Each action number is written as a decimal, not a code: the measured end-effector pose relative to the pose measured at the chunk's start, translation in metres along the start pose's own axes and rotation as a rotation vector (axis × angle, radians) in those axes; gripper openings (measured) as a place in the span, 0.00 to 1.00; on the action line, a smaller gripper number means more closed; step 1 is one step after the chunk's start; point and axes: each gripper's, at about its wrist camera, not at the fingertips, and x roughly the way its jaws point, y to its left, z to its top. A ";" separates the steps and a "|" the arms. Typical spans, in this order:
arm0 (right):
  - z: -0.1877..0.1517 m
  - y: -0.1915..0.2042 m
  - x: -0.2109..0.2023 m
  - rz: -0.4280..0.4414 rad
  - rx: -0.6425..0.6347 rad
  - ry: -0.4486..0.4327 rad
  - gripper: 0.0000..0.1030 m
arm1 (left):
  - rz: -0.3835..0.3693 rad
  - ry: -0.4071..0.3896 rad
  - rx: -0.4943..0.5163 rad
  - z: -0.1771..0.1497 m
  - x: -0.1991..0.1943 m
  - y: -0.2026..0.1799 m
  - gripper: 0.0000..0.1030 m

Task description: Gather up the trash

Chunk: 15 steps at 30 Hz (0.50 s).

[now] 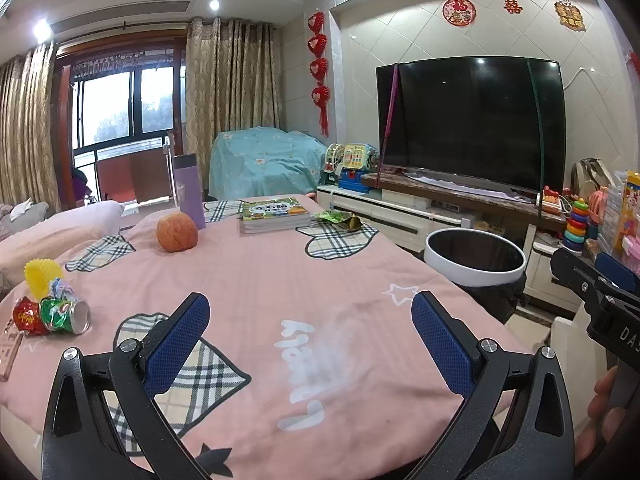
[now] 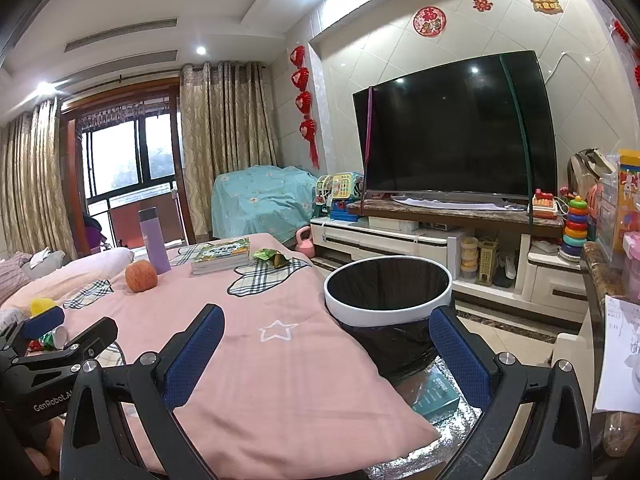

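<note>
A crushed green can [image 1: 66, 315] lies at the left edge of the pink cloth-covered table [image 1: 280, 272], beside a red wrapper [image 1: 28, 316] and a yellow paper cup [image 1: 42, 274]. A green snack wrapper [image 1: 340, 219] lies at the far side by the books; it also shows in the right wrist view [image 2: 274, 257]. A white-rimmed bin with a black bag [image 2: 388, 292] stands off the table's right edge. My left gripper [image 1: 310, 326] is open and empty over the near table. My right gripper [image 2: 328, 344] is open and empty, near the bin.
An apple [image 1: 177, 234], a purple flask [image 1: 189, 192] and a stack of books [image 1: 275, 216] sit on the far half of the table. A TV [image 1: 472, 124] on a low cabinet with toys stands to the right. A covered chair stands behind the table.
</note>
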 end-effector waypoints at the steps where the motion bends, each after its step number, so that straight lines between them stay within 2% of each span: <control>1: 0.000 0.000 0.000 0.000 0.000 -0.001 1.00 | 0.000 0.001 0.000 0.000 0.000 0.000 1.00; 15: 0.001 -0.001 -0.001 0.002 0.002 0.000 1.00 | -0.002 0.003 -0.001 0.000 0.000 0.000 1.00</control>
